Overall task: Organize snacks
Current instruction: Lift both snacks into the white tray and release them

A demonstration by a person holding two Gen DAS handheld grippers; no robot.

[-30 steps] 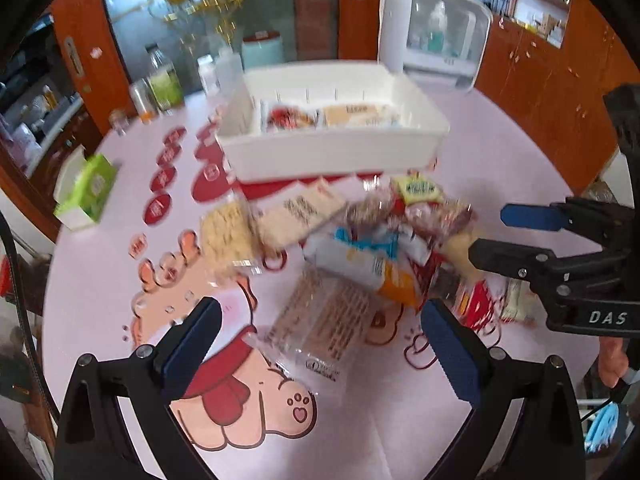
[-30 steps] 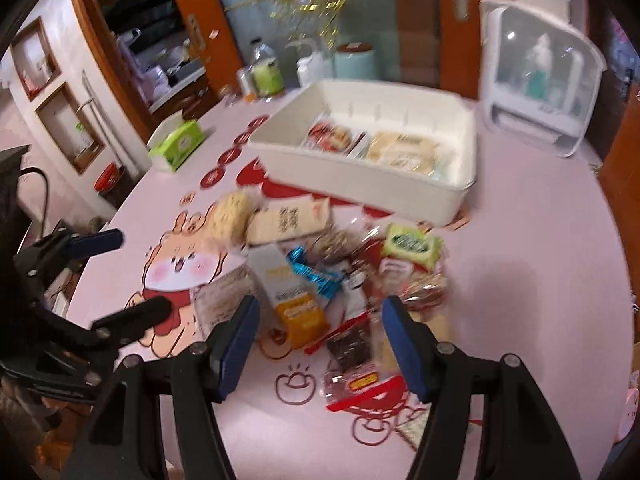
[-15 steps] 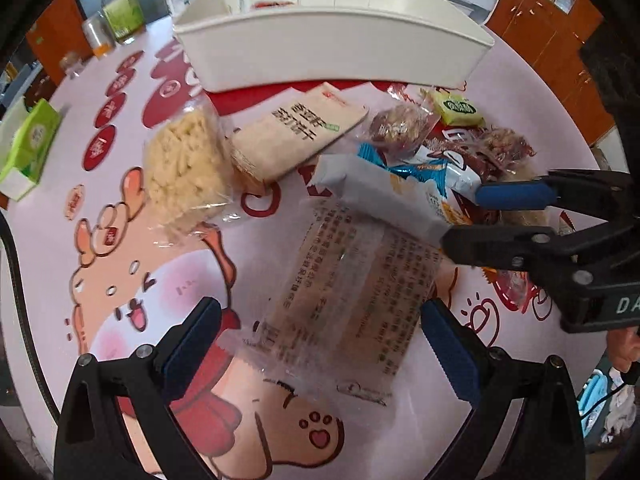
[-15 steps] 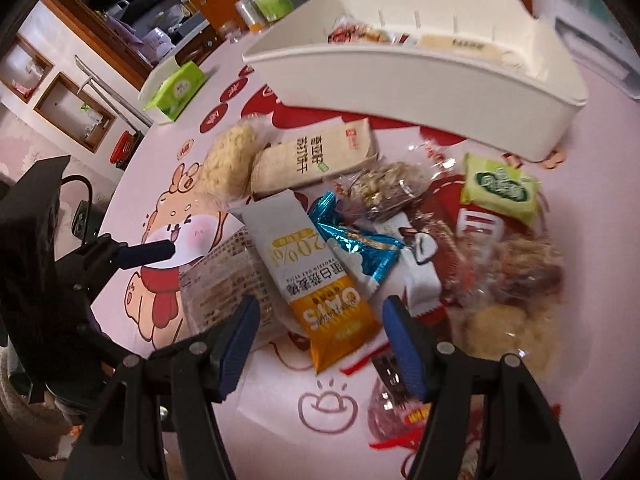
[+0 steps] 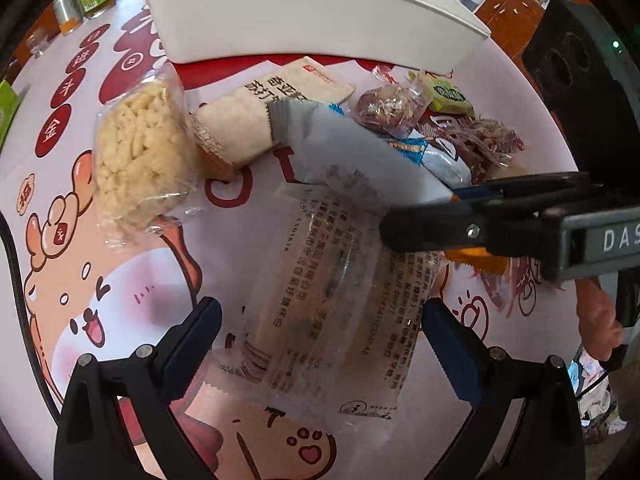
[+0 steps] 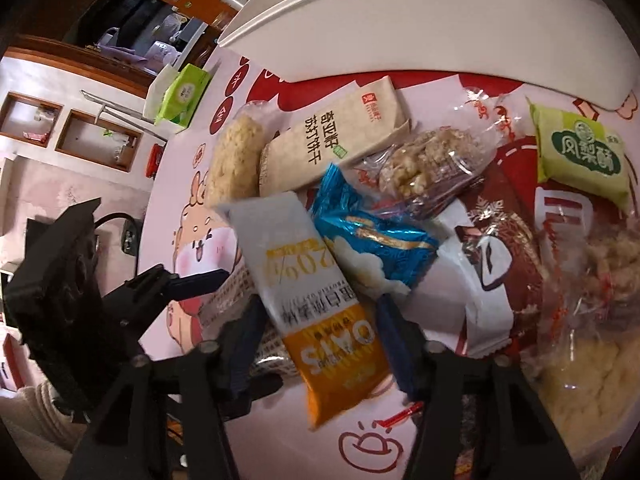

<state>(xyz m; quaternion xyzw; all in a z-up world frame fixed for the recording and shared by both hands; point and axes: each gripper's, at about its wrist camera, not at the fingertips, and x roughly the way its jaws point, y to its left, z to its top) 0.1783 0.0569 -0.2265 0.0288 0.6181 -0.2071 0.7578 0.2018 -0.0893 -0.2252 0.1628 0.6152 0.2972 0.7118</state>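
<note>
A pile of snack packets lies on the cartoon tablecloth before a white bin (image 5: 312, 20), which also shows in the right wrist view (image 6: 460, 28). My left gripper (image 5: 320, 336) is open, its fingers either side of a clear wrapped biscuit pack (image 5: 332, 296) lying flat. My right gripper (image 6: 316, 332) is shut on a white-and-orange oat bar (image 6: 316, 284); it comes in from the right in the left wrist view (image 5: 424, 220), where the bar (image 5: 352, 152) is tilted up over the biscuit pack.
Around lie a puffed rice cake (image 5: 140, 152), a beige soda cracker pack (image 6: 340, 136), a blue packet (image 6: 372, 236), a nut cluster pack (image 6: 432, 164), a green pastry pack (image 6: 580, 156) and a brown-white packet (image 6: 492, 272). A green tissue box (image 6: 184, 92) sits far left.
Both grippers dropped closer to the pile. My right gripper has shut on the oat bar and lifted its end. My left gripper moved down around the clear biscuit pack, still open.
</note>
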